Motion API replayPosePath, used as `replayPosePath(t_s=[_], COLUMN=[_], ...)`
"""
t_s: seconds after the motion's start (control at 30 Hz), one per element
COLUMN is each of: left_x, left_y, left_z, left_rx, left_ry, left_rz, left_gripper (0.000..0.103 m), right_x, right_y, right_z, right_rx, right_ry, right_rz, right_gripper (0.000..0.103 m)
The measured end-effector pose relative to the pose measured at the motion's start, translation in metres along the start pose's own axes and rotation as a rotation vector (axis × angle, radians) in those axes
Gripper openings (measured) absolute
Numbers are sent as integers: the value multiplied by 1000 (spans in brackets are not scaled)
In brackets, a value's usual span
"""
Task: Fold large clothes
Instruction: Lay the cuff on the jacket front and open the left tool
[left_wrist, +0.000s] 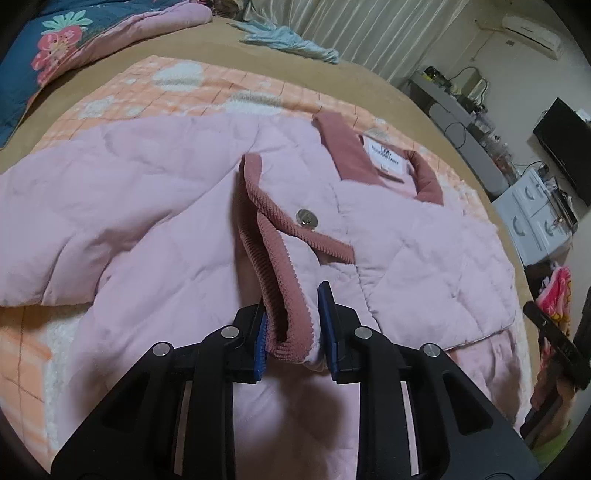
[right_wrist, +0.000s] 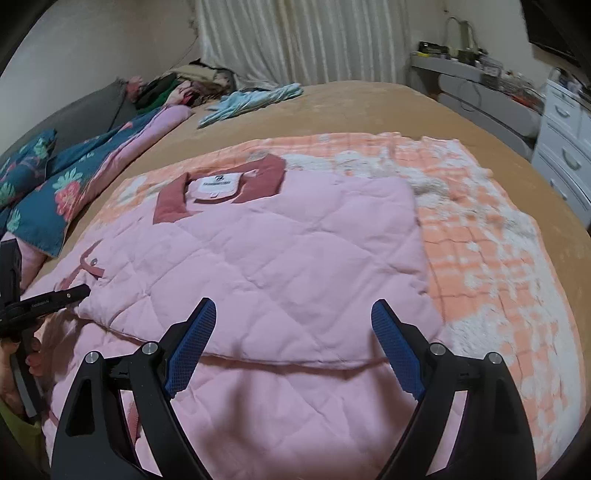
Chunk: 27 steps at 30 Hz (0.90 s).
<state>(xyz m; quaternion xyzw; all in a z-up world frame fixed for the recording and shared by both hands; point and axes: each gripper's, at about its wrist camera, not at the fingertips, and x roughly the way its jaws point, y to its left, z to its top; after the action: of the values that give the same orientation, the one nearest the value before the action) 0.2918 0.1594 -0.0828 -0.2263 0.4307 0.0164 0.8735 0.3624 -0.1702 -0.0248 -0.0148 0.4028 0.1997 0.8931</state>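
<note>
A pink quilted jacket (left_wrist: 147, 221) with a dusty-red collar (left_wrist: 347, 155) and a white label lies spread on the bed. My left gripper (left_wrist: 295, 306) is shut on the ribbed dusty-red sleeve cuff (left_wrist: 273, 258), which rises from the jacket, with a metal snap (left_wrist: 306, 218) just beyond it. In the right wrist view the jacket (right_wrist: 295, 240) lies flat, one side folded over its middle. My right gripper (right_wrist: 293, 304) hovers open above the near part of that folded panel, nothing between its blue pads. The left gripper (right_wrist: 55, 295) shows at that view's left edge, a hand behind it.
Under the jacket lies an orange-and-white checked fleece blanket (right_wrist: 480, 240) on a tan bedspread (right_wrist: 369, 107). A teal floral quilt (right_wrist: 48, 192) sits at the left, a light blue garment (right_wrist: 251, 99) near the curtain. White drawers (right_wrist: 565, 147) stand beside the bed at right.
</note>
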Motion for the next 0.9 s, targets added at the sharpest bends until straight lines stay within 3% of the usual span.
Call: replayPosePath(t_s=[0.2, 0.37, 0.47, 0.77, 0.9], left_x=[0, 2, 3, 6, 1], left_y=[-2, -2, -2, -3, -6], left_z=[-5, -5, -7, -8, -8], left_rx=[19, 29, 32, 49, 57], left_ry=[11, 16, 22, 32, 32], left_rz=[19, 29, 32, 54, 79], left_gripper=[19, 20, 24, 34, 45], right_x=[23, 43, 53, 60, 54], right_y=[5, -19, -35, -36, -36], right_z=[6, -2, -11, -21, -19], right_rx=[-44, 14, 68, 64, 73], right_ry=[40, 123, 146, 138, 129], right_rz=[-30, -99, -96, -134, -125], right_gripper=[85, 85, 85, 85, 87])
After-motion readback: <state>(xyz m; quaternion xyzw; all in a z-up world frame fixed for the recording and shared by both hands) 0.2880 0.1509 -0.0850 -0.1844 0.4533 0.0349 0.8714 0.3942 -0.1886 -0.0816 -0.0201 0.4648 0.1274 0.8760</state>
